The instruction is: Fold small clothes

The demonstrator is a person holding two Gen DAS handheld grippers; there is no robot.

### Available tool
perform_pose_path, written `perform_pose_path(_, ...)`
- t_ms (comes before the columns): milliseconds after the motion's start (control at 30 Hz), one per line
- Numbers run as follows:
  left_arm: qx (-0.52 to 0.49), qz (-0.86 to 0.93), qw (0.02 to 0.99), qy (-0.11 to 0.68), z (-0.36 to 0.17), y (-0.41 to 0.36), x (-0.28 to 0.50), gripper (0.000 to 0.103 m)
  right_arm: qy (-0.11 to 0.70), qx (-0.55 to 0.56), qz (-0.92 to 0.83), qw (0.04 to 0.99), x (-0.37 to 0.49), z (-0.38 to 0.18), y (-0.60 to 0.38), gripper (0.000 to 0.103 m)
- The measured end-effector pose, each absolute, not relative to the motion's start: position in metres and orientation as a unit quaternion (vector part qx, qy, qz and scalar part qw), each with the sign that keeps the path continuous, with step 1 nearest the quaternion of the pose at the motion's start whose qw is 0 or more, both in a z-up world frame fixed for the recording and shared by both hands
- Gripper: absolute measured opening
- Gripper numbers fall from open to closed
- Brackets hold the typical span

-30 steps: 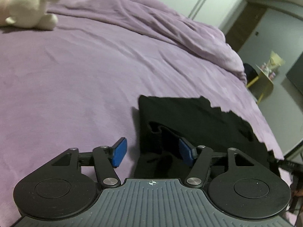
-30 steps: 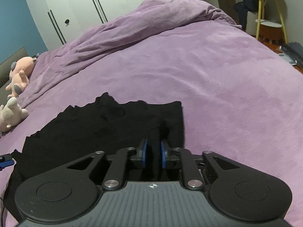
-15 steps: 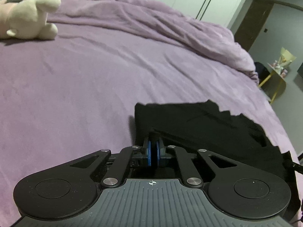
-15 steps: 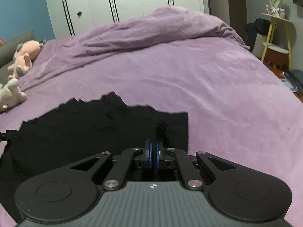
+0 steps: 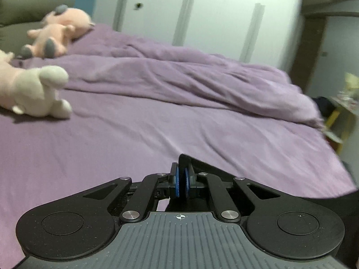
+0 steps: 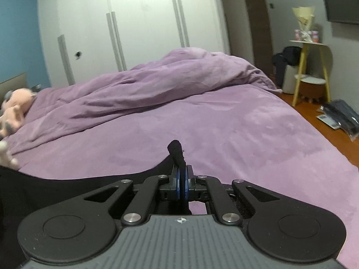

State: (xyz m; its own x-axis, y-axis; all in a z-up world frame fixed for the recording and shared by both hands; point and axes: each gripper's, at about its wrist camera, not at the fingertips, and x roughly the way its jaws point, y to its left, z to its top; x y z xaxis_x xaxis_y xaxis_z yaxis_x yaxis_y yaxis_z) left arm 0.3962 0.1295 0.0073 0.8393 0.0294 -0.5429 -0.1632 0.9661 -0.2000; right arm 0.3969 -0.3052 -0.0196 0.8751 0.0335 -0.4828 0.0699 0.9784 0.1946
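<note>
Left gripper (image 5: pixel 181 180) pinching edge of black garment (image 5: pixel 202 168), jaws just loosened a hair, cloth still between. Right gripper (image 6: pixel 182 185) clamped tight on other corner, garment (image 6: pixel 176 149) hanging above purple bed (image 6: pixel 224 121). Farther back: plush toys (image 5: pixel 33 89), white wardrobe (image 6: pixel 139 27).

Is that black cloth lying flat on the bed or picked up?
Picked up: both the left gripper and right gripper pinch the black cloth, its edge hanging above the purple bed.
</note>
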Motion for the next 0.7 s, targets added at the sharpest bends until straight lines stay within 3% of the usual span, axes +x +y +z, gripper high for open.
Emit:
perform_pose_path(67, -0.106, 0.093, 0.945, 0.294, 0.002, 0.121, 0.413, 0.024, 0.253, 0.108, -0.031, 0.961, 0.406, -0.026, -0.303, 0.006)
perform_pose_path(133, -0.111, 0.093, 0.94, 0.309, -0.005, 0.121, 0.414, 0.029, 0.265, 0.113, -0.053, 0.956, 0.407, -0.03, -0.304, 0.014)
perform_pose_path(300, -0.116, 0.0, 0.937, 0.328, -0.032, 0.109, 0.375, 0.053, 0.25, 0.164, 0.002, 0.954, 0.385, -0.035, -0.297, 0.033)
perform_pose_path(433, -0.094, -0.043, 0.934, 0.343, -0.056, 0.072, 0.368, 0.054, 0.326, 0.25, 0.132, 0.902, 0.395, -0.074, -0.254, 0.033)
perform_pose_path(533, -0.102, -0.068, 0.927, 0.353, -0.07, 0.052, 0.374, 0.055, 0.347, 0.238, 0.158, 0.893, 0.401, -0.103, -0.226, 0.033)
perform_pose_path(700, -0.033, -0.013, 0.935, 0.353, -0.085, 0.056, 0.379, 0.055, 0.312, 0.204, 0.111, 0.921, 0.405, -0.106, -0.255, 0.031)
